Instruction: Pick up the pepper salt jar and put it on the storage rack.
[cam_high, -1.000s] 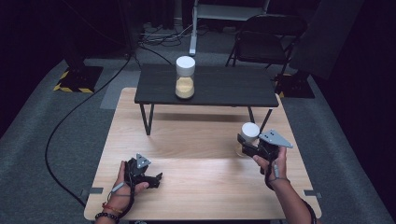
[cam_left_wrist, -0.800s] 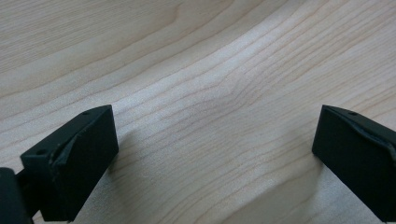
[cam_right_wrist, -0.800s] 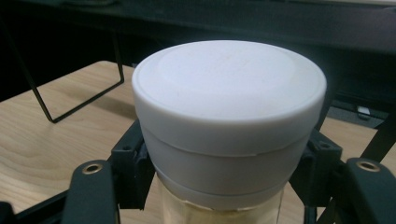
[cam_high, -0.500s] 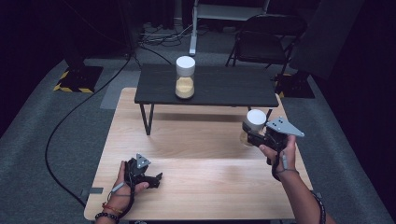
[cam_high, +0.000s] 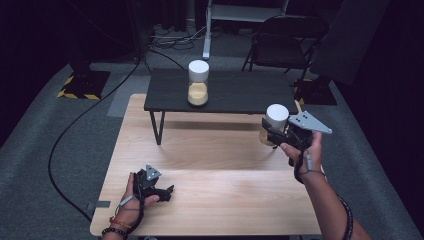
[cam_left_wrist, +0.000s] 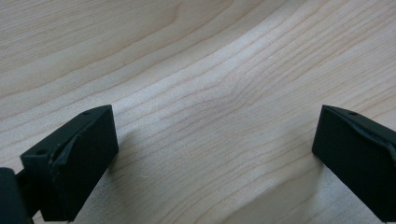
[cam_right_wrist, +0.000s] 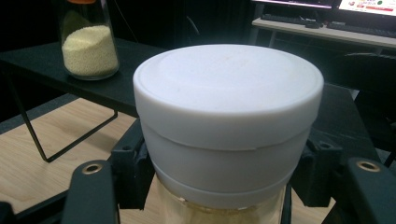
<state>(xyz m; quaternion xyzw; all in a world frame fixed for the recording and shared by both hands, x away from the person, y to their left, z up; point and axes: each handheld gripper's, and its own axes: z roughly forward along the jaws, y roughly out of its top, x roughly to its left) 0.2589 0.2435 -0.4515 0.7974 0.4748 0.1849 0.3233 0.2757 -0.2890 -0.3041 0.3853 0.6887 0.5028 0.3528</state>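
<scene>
White-lidded jar (cam_high: 275, 121) clamped in the right gripper (cam_high: 274, 135), held above the wooden table (cam_high: 210, 150) at about 3 o'clock.

A second jar (cam_high: 198, 83) stands on the black shelf (cam_high: 235, 92) at 12 o'clock. The left gripper (cam_high: 165, 191) rests on the table at 7 o'clock, jaws wide apart and holding nothing.

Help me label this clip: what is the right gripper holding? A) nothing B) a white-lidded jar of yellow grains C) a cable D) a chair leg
B: the right gripper has its jaws clamped on the jar, white lid on top, above the wooden table.
</scene>
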